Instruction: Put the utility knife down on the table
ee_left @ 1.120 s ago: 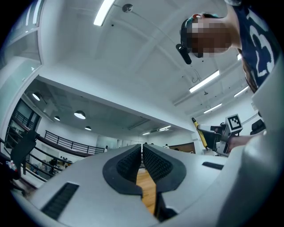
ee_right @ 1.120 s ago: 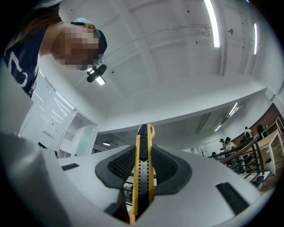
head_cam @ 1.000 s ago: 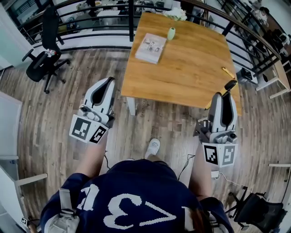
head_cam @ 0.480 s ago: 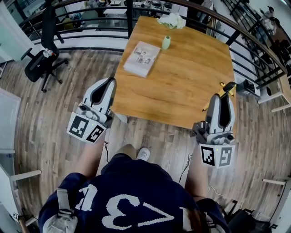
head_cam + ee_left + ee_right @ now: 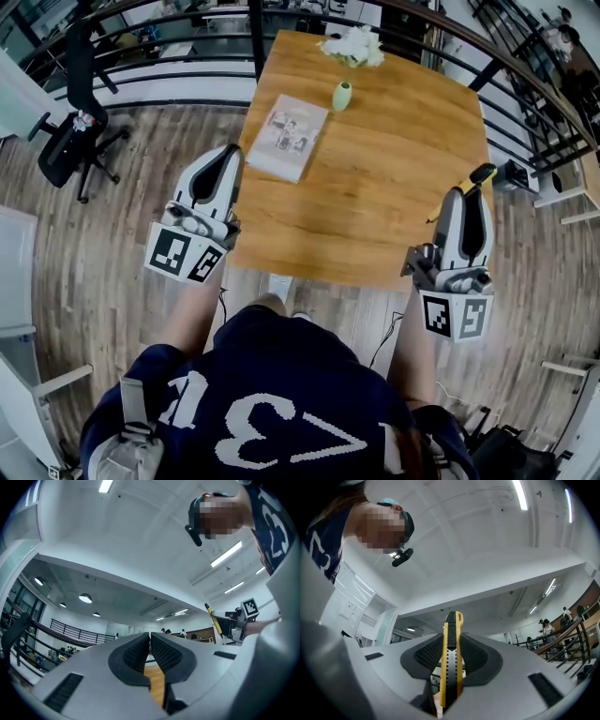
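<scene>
My right gripper is shut on the utility knife, a yellow body with a black ribbed slider that stands up between the pads and juts past them. From the head view, the right gripper hangs over the wooden table's near right edge, and the knife's dark end pokes out of the tips. My left gripper is by the table's near left corner. Its jaws are pressed together with nothing in them.
On the table lie a book, a small green vase and white flowers at the far edge. A black railing runs behind the table. An office chair stands at far left on the wood floor.
The person has stepped up to the table, which now sits nearer in the head view. Both grippers have moved from over the floor to the table's near edge, the knife still held.
</scene>
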A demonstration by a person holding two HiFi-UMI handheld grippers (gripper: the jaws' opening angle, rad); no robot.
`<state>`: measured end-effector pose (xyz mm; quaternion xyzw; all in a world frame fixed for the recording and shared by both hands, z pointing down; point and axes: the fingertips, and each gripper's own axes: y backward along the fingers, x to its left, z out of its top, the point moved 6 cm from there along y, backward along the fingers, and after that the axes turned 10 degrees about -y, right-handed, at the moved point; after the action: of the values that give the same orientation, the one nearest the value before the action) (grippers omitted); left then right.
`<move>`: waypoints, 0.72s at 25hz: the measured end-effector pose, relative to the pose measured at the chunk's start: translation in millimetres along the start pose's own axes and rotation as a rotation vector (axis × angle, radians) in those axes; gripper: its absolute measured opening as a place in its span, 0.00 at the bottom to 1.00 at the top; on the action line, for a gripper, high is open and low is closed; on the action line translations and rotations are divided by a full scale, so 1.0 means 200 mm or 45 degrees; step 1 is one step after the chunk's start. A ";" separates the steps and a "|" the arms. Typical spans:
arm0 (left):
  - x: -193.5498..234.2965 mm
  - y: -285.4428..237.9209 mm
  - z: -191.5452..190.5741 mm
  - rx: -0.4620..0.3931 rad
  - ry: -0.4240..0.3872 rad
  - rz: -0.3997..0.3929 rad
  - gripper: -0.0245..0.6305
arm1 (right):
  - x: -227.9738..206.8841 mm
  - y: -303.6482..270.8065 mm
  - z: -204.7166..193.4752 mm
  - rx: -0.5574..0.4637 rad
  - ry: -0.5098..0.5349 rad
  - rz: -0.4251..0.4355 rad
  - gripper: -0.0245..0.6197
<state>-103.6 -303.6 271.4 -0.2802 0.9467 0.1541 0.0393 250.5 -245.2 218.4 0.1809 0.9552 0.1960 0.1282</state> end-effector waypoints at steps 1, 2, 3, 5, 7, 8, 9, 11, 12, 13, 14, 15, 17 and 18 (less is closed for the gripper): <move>0.04 -0.05 -0.01 -0.010 -0.004 -0.016 0.07 | -0.01 -0.06 -0.02 -0.006 0.004 -0.005 0.24; 0.08 -0.10 -0.01 -0.024 -0.006 -0.033 0.07 | -0.01 -0.11 -0.03 -0.008 0.007 -0.010 0.23; 0.12 -0.15 -0.02 -0.040 -0.005 -0.052 0.07 | -0.01 -0.16 -0.06 -0.004 0.010 -0.014 0.24; 0.20 -0.23 -0.03 -0.064 -0.009 -0.084 0.07 | -0.01 -0.25 -0.10 0.012 0.015 -0.020 0.24; 0.27 -0.29 -0.05 -0.068 -0.017 -0.099 0.07 | 0.00 -0.31 -0.15 0.027 0.017 -0.027 0.24; 0.30 -0.31 -0.06 -0.067 -0.015 -0.100 0.07 | 0.00 -0.34 -0.17 0.037 0.017 -0.029 0.24; 0.32 -0.33 -0.08 -0.064 -0.009 -0.098 0.07 | 0.00 -0.37 -0.20 0.050 0.018 -0.029 0.24; 0.35 -0.35 -0.13 -0.049 0.010 -0.096 0.07 | 0.00 -0.41 -0.25 0.081 0.019 -0.029 0.24; 0.36 -0.35 -0.16 -0.037 0.020 -0.098 0.07 | -0.01 -0.43 -0.27 0.097 0.016 -0.032 0.24; 0.36 -0.36 -0.18 -0.026 0.032 -0.103 0.07 | -0.02 -0.44 -0.30 0.111 0.009 -0.036 0.24; 0.36 -0.36 -0.21 -0.017 0.047 -0.112 0.07 | -0.03 -0.46 -0.33 0.125 0.000 -0.040 0.24; 0.36 -0.37 -0.23 -0.013 0.062 -0.123 0.07 | -0.05 -0.47 -0.36 0.140 -0.011 -0.042 0.24; 0.37 -0.38 -0.26 -0.010 0.082 -0.137 0.07 | -0.08 -0.50 -0.42 0.174 -0.034 -0.041 0.23; 0.37 -0.38 -0.27 -0.010 0.084 -0.135 0.07 | -0.09 -0.52 -0.45 0.192 -0.043 -0.038 0.24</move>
<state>-123.0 -419.9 290.3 -0.3352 0.9306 0.1461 0.0152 207.9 -370.8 258.6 0.1790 0.9675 0.1186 0.1333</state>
